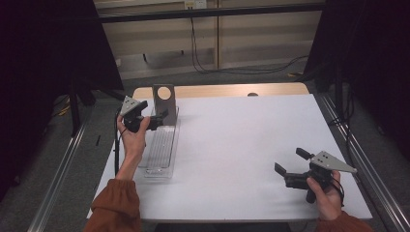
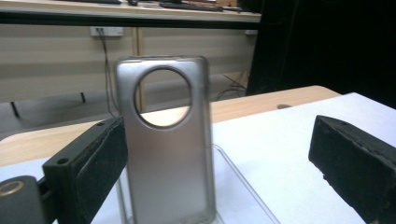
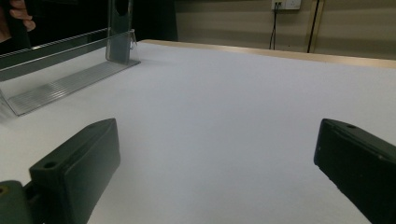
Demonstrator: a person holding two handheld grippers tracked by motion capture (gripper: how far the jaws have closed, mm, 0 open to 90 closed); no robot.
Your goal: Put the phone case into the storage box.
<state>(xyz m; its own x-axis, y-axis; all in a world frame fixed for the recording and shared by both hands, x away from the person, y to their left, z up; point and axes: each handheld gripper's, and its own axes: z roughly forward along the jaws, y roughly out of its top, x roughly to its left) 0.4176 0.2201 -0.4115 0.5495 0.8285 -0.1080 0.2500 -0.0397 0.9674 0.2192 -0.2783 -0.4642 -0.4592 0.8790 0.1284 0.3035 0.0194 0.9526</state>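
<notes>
Left hand-held gripper up at the far left of the worktop, jaws spread wide, aimed straight at the upright grey plate with the round hole. From the left gripper view, plate standing upright between the two black jaws, close beside the left pad, well apart from the right one; contact with the left pad impossible to call. Nothing clamped. Plate standing at the far end of a clear plastic tray, long and ribbed, running near-to-far along the left side of the worktop. Left hand wrapped round the gripper body, rust-coloured sleeve at the near edge.

Over on the near right, right hand-held gripper held low above the white surface, jaws wide apart, gripping nothing. Right gripper view: bare white worktop between the pads, clear tray and foot of the plate far off at upper left. Right hand on the handle, well apart from the tray.
</notes>
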